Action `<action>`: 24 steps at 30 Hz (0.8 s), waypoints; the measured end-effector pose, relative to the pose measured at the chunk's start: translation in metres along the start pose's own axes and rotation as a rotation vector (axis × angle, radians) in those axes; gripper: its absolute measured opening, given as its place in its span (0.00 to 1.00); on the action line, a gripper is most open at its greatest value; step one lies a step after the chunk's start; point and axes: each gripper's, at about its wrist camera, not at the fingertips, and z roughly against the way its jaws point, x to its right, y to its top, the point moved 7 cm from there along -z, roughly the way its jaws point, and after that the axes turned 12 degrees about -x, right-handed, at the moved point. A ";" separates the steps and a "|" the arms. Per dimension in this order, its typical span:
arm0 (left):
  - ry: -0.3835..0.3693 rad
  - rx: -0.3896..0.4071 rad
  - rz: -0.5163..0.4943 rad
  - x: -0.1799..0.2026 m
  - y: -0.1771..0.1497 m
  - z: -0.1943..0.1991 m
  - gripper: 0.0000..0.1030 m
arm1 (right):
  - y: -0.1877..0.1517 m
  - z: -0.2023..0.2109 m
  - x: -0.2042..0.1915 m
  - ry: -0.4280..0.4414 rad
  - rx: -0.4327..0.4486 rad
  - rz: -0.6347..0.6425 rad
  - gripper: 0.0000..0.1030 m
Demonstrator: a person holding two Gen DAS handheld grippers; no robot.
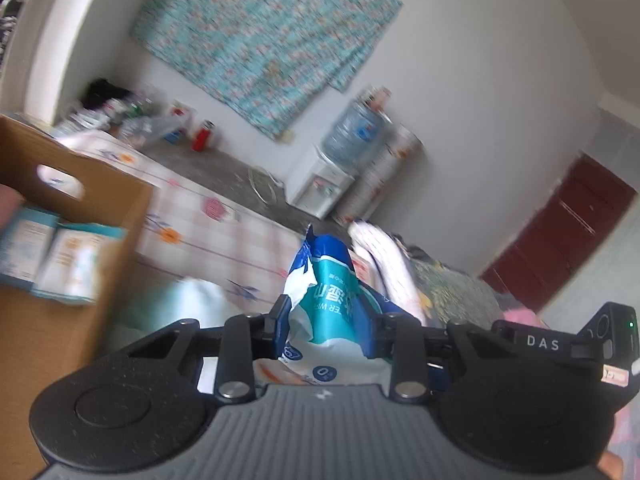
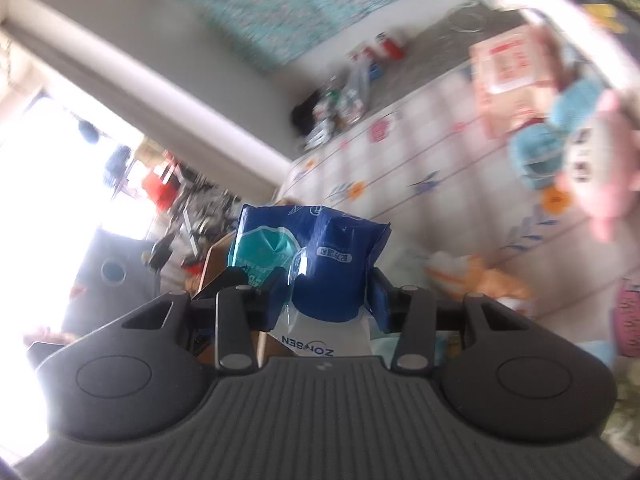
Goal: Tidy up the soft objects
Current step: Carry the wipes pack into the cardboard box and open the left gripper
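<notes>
Blue-and-teal crinkly plastic pack (image 1: 326, 300) stands pinched in the left gripper (image 1: 324, 328) at lower centre, long axis pointing away up the frame. A cardboard box (image 1: 76, 216) at left holds similar flat packs. The right gripper (image 2: 326, 300) pinches a glossy blue pack (image 2: 320, 256), lower centre, its end pointing away.

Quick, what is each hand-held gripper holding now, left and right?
Left hand-held gripper: closed on a wipes pack.
Right hand-held gripper: closed on a blue pack.
</notes>
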 end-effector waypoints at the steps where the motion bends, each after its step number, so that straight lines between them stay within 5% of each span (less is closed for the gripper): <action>1: 0.018 0.019 0.012 -0.012 0.000 0.011 0.32 | -0.003 -0.012 -0.017 0.007 -0.021 0.022 0.42; 7: 0.130 0.103 0.132 -0.093 -0.002 0.066 0.34 | -0.011 -0.096 -0.102 0.027 -0.191 0.173 0.42; 12: 0.170 0.096 0.259 -0.151 -0.014 0.091 0.35 | -0.018 -0.160 -0.166 -0.042 -0.297 0.372 0.42; 16: 0.183 0.021 0.319 -0.180 -0.030 0.084 0.35 | -0.024 -0.201 -0.200 -0.094 -0.359 0.502 0.42; 21: 0.146 -0.221 0.285 -0.185 -0.063 0.049 0.37 | -0.017 -0.234 -0.209 -0.311 -0.287 0.713 0.42; 24: 0.118 -0.250 0.266 -0.186 -0.068 0.043 0.43 | -0.015 -0.233 -0.200 -0.291 -0.274 0.688 0.42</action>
